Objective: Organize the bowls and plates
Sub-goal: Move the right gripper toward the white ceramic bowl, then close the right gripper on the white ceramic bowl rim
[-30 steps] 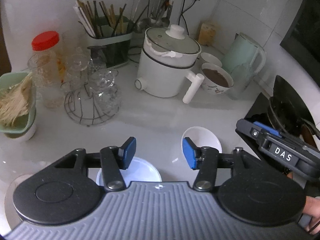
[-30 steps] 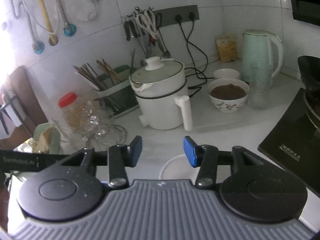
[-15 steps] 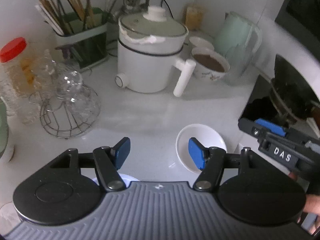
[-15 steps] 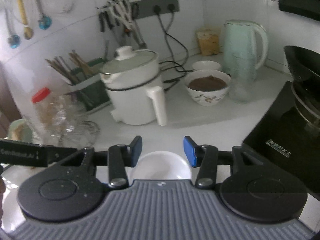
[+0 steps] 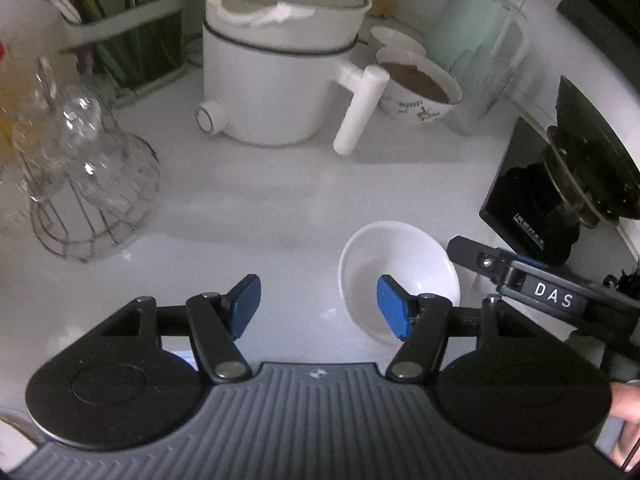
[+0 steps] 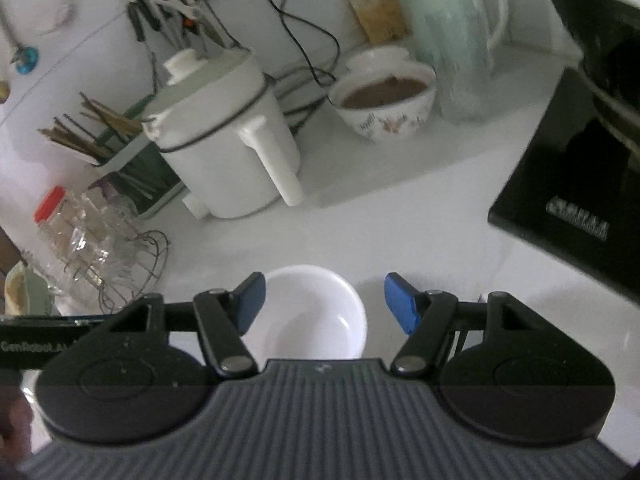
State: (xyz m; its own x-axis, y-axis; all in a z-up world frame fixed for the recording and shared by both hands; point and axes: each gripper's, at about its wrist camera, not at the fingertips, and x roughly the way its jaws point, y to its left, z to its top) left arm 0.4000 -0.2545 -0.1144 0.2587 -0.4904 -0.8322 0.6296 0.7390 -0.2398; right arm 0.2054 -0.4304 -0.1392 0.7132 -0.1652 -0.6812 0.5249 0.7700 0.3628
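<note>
We hold the right gripper (image 6: 324,300) over the empty white bowl (image 6: 316,316) on the counter (image 6: 420,236), its jaws opening with nothing pressed between them; the left gripper (image 5: 318,304) stands apart and empty just beside the same bowl. If we close on the thin, slick rim off-centre, we judge the bowl could tip or skid toward the black cooktop (image 6: 580,200). Readable writing: "DAS" on the right gripper's side, "GenRobot.AI" on the left's; the cooktop label is blurred.

"DAS" on right tool (image 5: 554,301) | "GenRobot.AI" on left tool (image 6: 38,346) | cooktop (image 6: 576,216) label unreadable
</note>
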